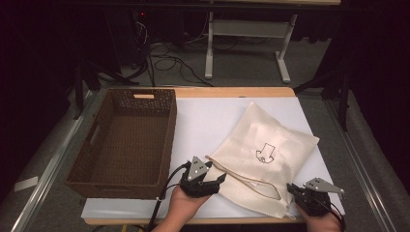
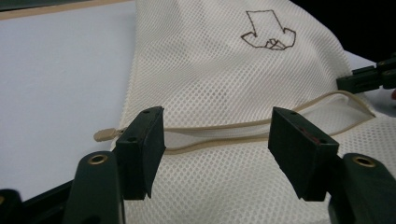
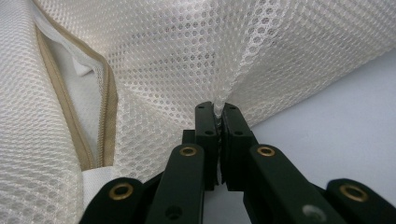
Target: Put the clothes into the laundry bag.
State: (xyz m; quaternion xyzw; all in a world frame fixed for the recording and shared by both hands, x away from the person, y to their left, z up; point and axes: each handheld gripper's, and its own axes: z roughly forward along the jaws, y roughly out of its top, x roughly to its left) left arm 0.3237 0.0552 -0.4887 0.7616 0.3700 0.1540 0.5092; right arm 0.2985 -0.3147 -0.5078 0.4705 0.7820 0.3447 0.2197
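the mesh bag [image 1: 261, 150] lies flat on the white sheet [image 1: 208, 116], right of the wicker basket [image 1: 125, 140], zipper [image 2: 224, 128] partly undone. the right gripper [image 3: 218, 112] has pinched a fold of its mesh tight. the left gripper [image 2: 215, 154] stands well open over the zipper, gripping nothing.

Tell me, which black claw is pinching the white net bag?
The right gripper: its jaws are shut on a fold of the mesh bag. The left gripper stands open above the zipper.
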